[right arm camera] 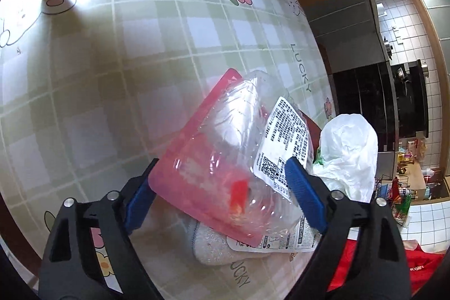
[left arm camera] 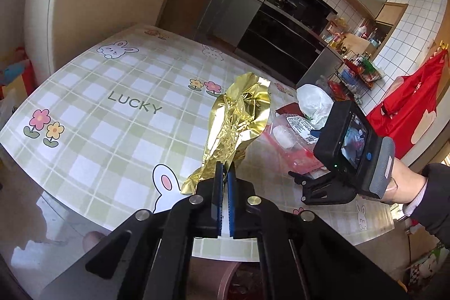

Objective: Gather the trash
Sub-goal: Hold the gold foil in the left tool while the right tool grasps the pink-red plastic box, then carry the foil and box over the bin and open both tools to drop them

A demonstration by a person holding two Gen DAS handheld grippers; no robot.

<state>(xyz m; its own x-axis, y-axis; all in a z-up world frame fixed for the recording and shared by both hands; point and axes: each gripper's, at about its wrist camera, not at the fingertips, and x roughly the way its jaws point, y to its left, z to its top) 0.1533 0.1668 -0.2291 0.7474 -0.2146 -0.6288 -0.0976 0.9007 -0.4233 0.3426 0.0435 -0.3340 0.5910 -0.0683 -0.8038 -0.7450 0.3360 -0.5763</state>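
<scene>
left gripper [left arm camera: 224, 173] clamps gold foil [left arm camera: 239, 120] | right gripper [right arm camera: 222, 187] agape astride plastic tray [right arm camera: 225, 148], near table edge

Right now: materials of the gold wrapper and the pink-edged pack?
Gold wrapper: thin metallic foil or metallised film, judging by mirror-bright sharp creases. Pink-edged pack: clear, glossy thin plastic with a printed paper-like label; tablecloth shows through it.

Left gripper [left arm camera: 224, 173] clamped tight; right gripper [right arm camera: 222, 187] spread wide, tilted downward.
</scene>
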